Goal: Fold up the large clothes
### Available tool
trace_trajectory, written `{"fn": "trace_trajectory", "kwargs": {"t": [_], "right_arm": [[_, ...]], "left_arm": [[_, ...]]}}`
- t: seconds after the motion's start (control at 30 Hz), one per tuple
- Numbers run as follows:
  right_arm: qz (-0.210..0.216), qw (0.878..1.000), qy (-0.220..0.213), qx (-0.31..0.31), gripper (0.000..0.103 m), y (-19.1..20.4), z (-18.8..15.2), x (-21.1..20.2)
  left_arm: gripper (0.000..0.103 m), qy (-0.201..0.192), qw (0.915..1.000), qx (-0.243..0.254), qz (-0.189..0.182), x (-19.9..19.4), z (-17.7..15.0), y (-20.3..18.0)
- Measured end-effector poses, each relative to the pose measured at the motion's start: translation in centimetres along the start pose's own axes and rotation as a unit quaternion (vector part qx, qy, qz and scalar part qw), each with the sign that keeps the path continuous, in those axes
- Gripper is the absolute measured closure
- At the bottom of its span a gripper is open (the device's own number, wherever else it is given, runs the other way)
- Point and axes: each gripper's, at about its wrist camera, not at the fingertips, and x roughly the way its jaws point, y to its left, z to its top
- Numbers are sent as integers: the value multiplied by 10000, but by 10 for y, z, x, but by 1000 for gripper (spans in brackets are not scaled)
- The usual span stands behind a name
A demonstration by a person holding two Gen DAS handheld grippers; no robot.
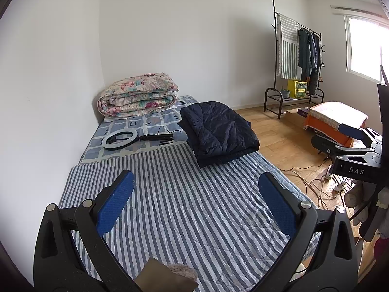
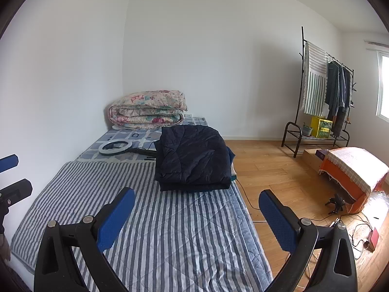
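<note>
A dark navy quilted garment (image 1: pixel 218 133) lies folded in a stack on the right side of the bed, partly on the blue-and-white striped quilt (image 1: pixel 184 209). It also shows in the right wrist view (image 2: pixel 193 158), on the same striped quilt (image 2: pixel 170 238). My left gripper (image 1: pixel 197 187) is open and empty, held above the quilt short of the stack. My right gripper (image 2: pixel 197 204) is open and empty, also above the quilt just short of the stack. The right gripper shows at the right edge of the left wrist view (image 1: pixel 359 136).
A folded floral duvet (image 1: pixel 138 95) lies at the bed head by the wall. A ring light (image 1: pixel 120 140) with its stand lies on the patterned sheet. A clothes rack (image 1: pixel 299 58), an orange covered box (image 1: pixel 335 121) and cables (image 1: pixel 313 185) are on the wooden floor at right.
</note>
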Motion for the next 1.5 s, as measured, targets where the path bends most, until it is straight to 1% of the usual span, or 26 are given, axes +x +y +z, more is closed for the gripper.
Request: {"fn": "trace_trajectory", "kwargs": {"t": [0.43,1.5], "right_arm": [[25,9999,71,76,0,-5,-2,2],[68,9999,139,37,0,1,-8,5]], "left_arm": [[0,16,10000,-6,-28,-4,-1,1],[0,65,10000,7,4,-3,-2,0]]}}
